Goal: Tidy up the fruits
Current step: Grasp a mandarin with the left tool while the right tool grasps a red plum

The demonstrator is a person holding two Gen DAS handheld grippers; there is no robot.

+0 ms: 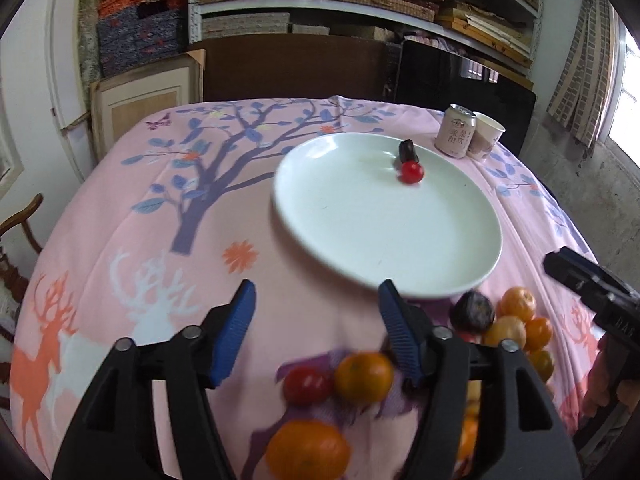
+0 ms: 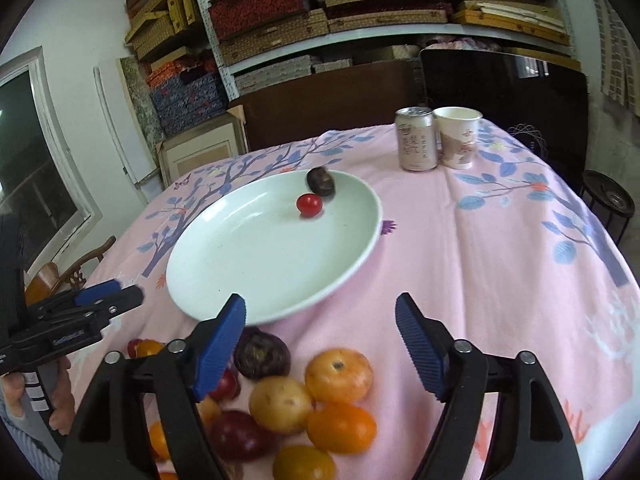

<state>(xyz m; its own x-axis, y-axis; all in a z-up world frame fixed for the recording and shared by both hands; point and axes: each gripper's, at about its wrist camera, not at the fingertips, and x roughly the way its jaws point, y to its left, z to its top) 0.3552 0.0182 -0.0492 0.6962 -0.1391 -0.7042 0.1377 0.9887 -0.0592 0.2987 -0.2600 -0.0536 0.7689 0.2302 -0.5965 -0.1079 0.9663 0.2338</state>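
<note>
A white plate [image 1: 384, 240] [image 2: 260, 272] lies on the pink tablecloth with a red cherry tomato [image 1: 411, 172] [image 2: 309, 205] and a dark fruit [image 1: 408, 151] [image 2: 321, 181] on it. Loose fruit is heaped at the table's near edge: an orange [image 2: 339, 374], a yellow fruit [image 2: 280, 404], a purple fruit [image 2: 262, 354], a red tomato [image 1: 306, 386] and more. My left gripper [image 1: 316, 292] hangs open just in front of the plate's near rim, nothing between its fingers. My right gripper [image 2: 320, 308] is open above the heap, also holding nothing.
A drink can [image 2: 416, 140] and a paper cup [image 2: 458, 138] stand together at the table's far right. Stacked boxes fill shelves behind the table. A wooden chair [image 1: 20, 216] sits off the left edge, a black round stool [image 2: 608, 200] off the right.
</note>
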